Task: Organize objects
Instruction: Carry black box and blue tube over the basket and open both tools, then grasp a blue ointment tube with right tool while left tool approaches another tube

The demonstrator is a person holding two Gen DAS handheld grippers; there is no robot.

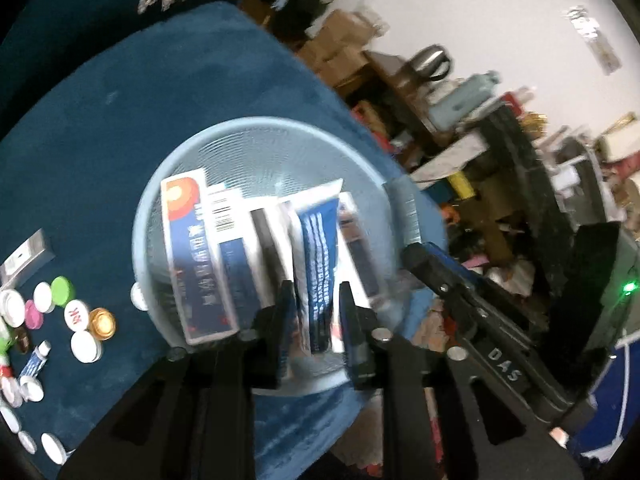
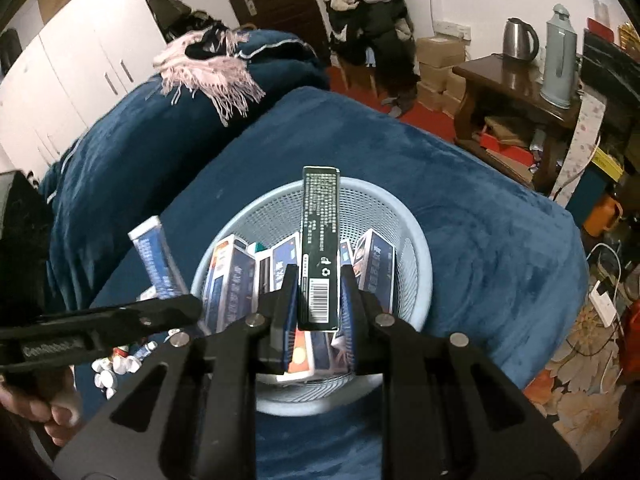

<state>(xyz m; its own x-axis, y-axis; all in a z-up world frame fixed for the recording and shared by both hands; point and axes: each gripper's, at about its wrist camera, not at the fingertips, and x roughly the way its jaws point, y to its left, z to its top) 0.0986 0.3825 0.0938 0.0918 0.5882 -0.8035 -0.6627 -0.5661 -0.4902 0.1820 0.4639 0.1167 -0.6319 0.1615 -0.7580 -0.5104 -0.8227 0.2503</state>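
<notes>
Right tongs (image 2: 318, 300) are clamped on a long dark green carton (image 2: 320, 248), held by its barcode end with the far end sticking up and out over the light blue mesh basket (image 2: 420, 240). Left tongs (image 1: 316, 320) stand parted over the same basket; a blue-and-white tube (image 1: 316, 264) sits between the pads in the left wrist view, but blur makes it unclear whether the pads press on it, so it reads as loose. In the right wrist view that tube (image 2: 154, 256) shows at the basket's left side, above the left tongs' black body. The basket sits on the blue plush-covered table (image 2: 480, 200), toward its near edge, already packed with several upright blue and white cartons (image 1: 200, 256). Small bottle caps and little jars (image 1: 80, 320) lie loose near the table's left edge. Handling judgement: the green carton looks light, thin cardboard, stiff along its length but crushable across its faces, so grip on the 2 broad faces near 1 end, as now, and keep the squeeze modest. Glossy print may slip if tilted. The tube is soft and would deform; best taken at the stiff shoulder or crimped tail. The basket is light and could tip or slide on plush if a carton is jammed in.
</notes>
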